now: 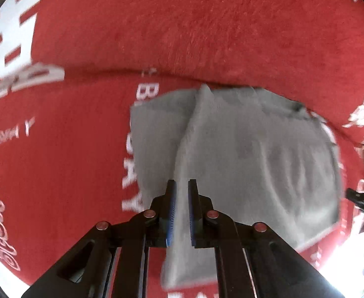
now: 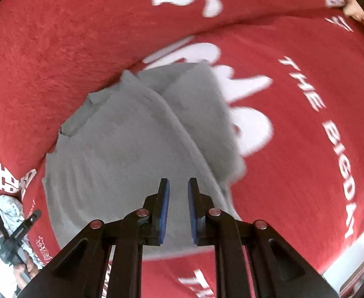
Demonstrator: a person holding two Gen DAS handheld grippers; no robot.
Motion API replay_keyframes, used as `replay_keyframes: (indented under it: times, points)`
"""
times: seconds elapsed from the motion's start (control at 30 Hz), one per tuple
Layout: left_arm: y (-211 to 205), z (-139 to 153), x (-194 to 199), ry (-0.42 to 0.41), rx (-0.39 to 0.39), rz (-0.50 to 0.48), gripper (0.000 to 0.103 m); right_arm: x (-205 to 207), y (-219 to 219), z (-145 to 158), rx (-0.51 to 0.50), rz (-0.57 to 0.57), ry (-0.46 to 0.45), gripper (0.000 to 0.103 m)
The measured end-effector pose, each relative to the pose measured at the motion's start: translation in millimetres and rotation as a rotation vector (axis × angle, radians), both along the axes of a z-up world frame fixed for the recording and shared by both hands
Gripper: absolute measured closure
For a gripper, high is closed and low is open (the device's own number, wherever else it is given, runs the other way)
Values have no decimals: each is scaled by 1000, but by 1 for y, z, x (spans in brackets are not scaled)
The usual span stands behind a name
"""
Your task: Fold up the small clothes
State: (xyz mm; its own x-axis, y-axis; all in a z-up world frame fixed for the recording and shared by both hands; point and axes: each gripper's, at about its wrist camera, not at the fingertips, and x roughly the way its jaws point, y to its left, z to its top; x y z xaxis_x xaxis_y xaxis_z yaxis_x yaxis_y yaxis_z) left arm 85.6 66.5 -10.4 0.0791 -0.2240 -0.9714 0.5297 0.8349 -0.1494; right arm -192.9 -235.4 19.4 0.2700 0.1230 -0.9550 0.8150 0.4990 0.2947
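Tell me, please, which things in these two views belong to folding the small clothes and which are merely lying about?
Belong to the job:
- grey garment, partly folded
- left gripper, a fold of the garment between its pads
- right gripper, above the garment

Lying about:
- red printed cloth beneath it
- patterned white fabric at the right view's left edge

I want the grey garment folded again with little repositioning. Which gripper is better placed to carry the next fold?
Left, probably. The left gripper already has a raised fold of the grey garment between its jaws, while the right gripper hangs empty above it.
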Motion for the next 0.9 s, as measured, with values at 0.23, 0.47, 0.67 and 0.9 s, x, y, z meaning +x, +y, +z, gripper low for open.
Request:
replay_keyframes:
  times: [0.23,0.47,0.67,0.9]
  points:
    - [-14,-41,11,17,117,17,94,24,-6,-27,-6,45,40,88]
    - [-10,-40,10,20,138,13,93,2,-18,-33,45,10,-1,91]
    - [-13,-30,5,34,167,31,93,-9,-14,-13,81,0,-27,84]
    - [-18,-21,-14,28,191,30,93,-24,-10,3,111,17,-50,59]
